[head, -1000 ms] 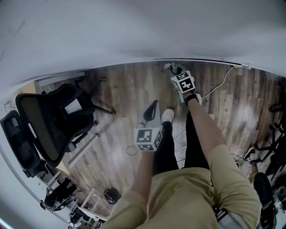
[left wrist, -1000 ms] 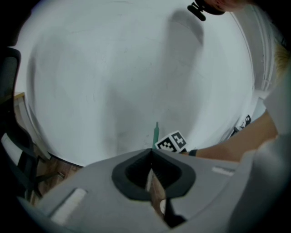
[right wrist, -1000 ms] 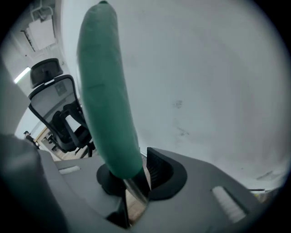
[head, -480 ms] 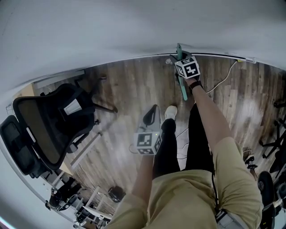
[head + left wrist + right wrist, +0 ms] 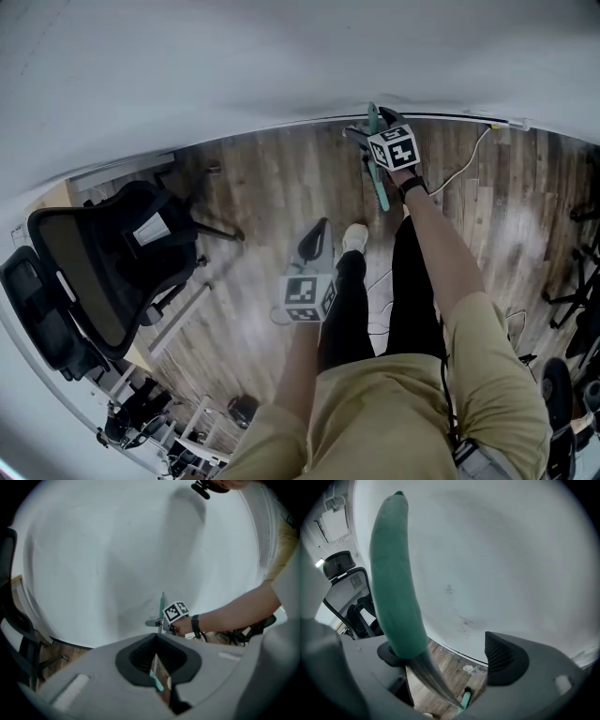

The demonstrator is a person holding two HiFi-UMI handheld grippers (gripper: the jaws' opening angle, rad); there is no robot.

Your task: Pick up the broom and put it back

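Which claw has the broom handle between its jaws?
The right claw, by the wall: its jaws have just been opening around the green broom handle. The left claw is shut, empty.

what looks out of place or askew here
Nothing spilled or damaged. The broom leans on the wall, between the right hand-held gripper's jaws, which have just been opening. Only a white cable trailing loose over the floor stands out.

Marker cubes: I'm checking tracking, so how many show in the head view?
2. One marker cube sits near the middle, by the white shoe; the other is up at the wall, beside the broom. None seems hidden.
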